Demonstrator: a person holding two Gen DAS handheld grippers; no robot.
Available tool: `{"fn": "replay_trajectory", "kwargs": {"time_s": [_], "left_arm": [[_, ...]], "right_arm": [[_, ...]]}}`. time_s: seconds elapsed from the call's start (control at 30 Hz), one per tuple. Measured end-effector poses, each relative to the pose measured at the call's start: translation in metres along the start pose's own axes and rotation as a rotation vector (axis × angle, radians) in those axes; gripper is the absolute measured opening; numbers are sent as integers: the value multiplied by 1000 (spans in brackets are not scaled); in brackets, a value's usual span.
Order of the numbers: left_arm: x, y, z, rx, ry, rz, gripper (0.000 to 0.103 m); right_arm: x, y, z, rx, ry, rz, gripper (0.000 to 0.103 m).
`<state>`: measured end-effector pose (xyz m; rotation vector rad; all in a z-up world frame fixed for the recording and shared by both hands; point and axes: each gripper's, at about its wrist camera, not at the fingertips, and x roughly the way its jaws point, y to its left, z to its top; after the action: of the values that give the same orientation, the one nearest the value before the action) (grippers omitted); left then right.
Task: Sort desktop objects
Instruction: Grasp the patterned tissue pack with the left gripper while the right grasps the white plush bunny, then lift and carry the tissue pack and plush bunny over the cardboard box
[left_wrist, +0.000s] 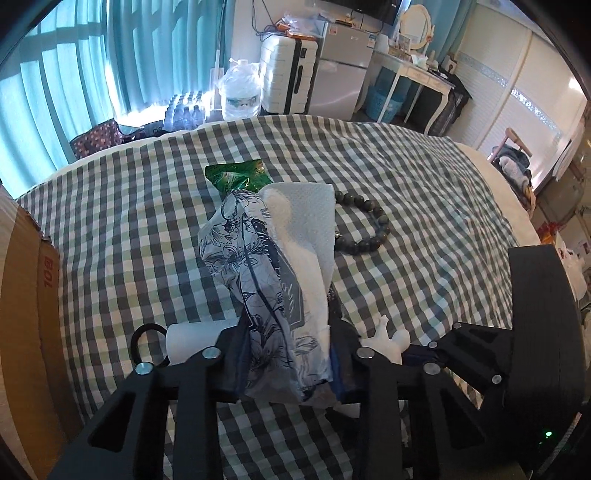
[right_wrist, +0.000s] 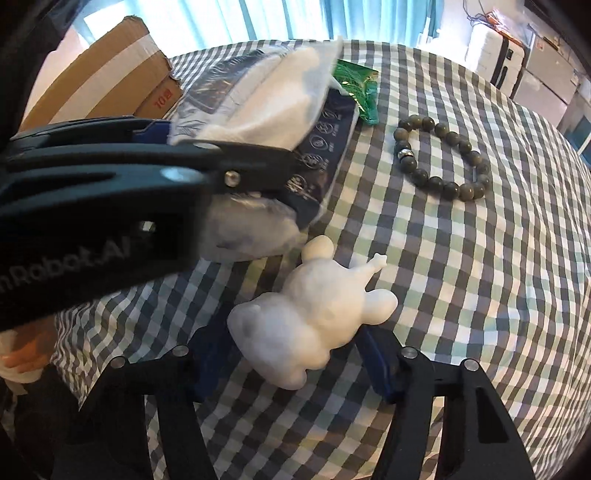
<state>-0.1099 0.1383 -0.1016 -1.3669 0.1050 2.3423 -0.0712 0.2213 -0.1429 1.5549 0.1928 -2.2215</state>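
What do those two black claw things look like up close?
Each is matte black plastic. The left gripper and right gripper have two fingers built from slotted, angular link bars joined by silver round pins, with blue pads on the inner faces. The left one's body bears pale lettering ending "Robot.AI" and, in its own view, a small green light.

Floral grey-blue tissue pack (left_wrist: 258, 280); white figurine (right_wrist: 314, 314); grey bead bracelet (right_wrist: 443, 158); green packet (left_wrist: 236, 177); checked cloth (left_wrist: 424, 184).

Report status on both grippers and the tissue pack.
Left gripper shut on floral-print soft tissue pack. Right gripper straddles white foam animal figure, grip unconfirmed. Dark bead bracelet and green foil packet lie clear.
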Motion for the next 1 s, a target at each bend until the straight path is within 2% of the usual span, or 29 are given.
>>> {"fn": "replay_trajectory", "kwargs": {"time_s": [0.1, 0.3, 0.63, 0.87, 1.0], "left_arm": [[-5, -2, 0, 4, -11, 8, 24], [-23, -2, 2, 6, -54, 46, 23], [-83, 10, 0, -17, -172, 140, 23], [-111, 19, -5, -53, -214, 187, 23], [-122, 22, -6, -61, -228, 210, 23]], "right_arm": [[-6, -1, 3, 8, 1, -7, 63], [-29, -12, 6, 57, -39, -17, 63], [-88, -33, 10, 168, -178, -45, 63], [-115, -11, -1, 207, -288, -83, 63], [-115, -6, 11, 220, -320, -99, 63]]}}
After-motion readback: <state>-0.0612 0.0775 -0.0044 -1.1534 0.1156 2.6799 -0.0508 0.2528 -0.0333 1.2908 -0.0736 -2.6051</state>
